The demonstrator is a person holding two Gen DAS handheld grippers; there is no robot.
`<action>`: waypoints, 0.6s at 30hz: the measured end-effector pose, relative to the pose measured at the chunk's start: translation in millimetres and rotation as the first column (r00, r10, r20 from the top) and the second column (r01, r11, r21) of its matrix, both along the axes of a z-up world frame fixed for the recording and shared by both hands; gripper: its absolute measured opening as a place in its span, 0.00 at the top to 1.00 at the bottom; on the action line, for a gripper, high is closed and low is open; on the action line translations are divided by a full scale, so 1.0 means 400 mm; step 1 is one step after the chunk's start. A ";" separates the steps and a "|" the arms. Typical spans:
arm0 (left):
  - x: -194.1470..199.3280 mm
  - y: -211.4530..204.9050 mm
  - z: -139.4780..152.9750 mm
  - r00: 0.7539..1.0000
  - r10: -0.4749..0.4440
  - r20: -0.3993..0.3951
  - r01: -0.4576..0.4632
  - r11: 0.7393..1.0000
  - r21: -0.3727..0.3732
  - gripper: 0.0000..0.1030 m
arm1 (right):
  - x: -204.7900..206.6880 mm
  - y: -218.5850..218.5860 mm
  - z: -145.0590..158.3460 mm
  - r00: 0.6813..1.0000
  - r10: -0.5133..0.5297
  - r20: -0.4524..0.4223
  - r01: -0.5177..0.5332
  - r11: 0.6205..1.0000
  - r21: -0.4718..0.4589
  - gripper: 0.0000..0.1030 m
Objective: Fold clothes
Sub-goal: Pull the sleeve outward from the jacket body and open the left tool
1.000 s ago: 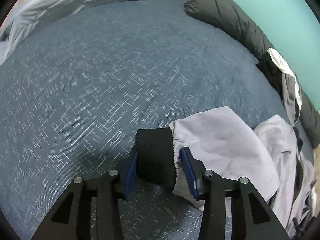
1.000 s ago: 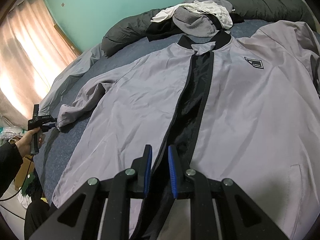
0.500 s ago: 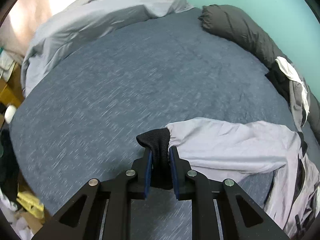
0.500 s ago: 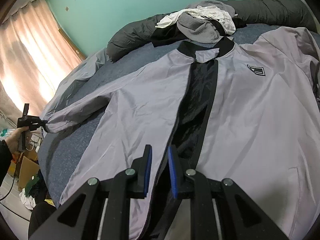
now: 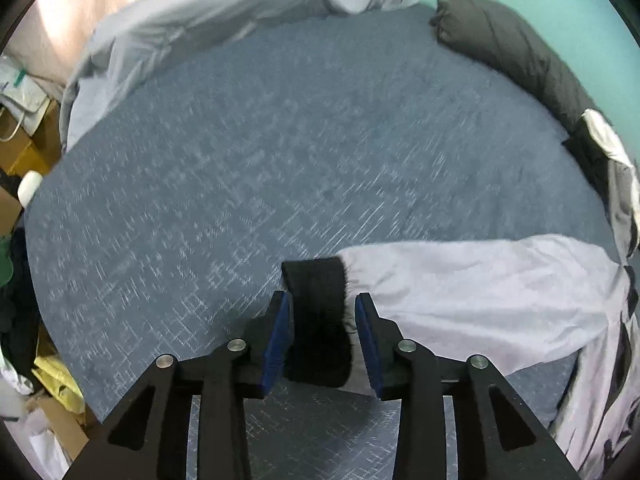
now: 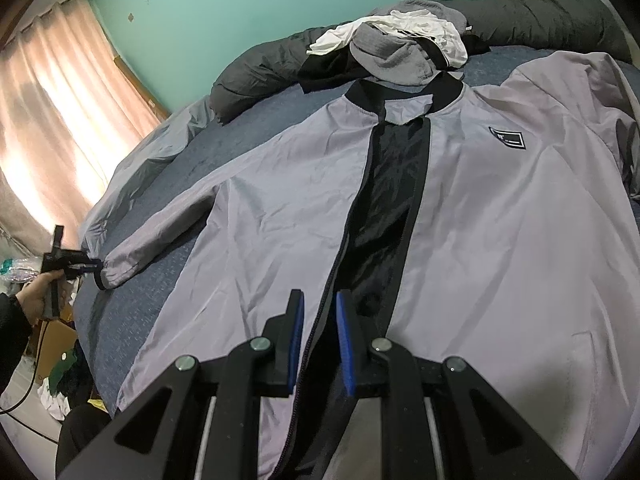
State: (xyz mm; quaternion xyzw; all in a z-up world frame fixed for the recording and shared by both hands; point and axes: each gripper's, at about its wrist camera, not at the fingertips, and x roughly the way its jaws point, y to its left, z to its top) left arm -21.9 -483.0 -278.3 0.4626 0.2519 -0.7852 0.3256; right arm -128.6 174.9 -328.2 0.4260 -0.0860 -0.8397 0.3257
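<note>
Now the left gripper (image 5: 322,320) has just been opening, its jaws slack around the black cuff (image 5: 316,300), so the stretched sleeve (image 5: 480,296) could spring back and crumple.

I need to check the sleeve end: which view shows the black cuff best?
The left wrist view: the black cuff fills the middle, between the left claw pads. In the right wrist view it is only a small dark edge far off at the sleeve's end.
</note>
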 end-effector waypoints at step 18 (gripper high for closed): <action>-0.163 0.217 -0.140 0.912 -0.410 0.008 0.408 0.909 0.084 0.62 | -0.111 -0.241 0.080 0.988 0.135 0.080 -0.136 0.991 0.016 0.61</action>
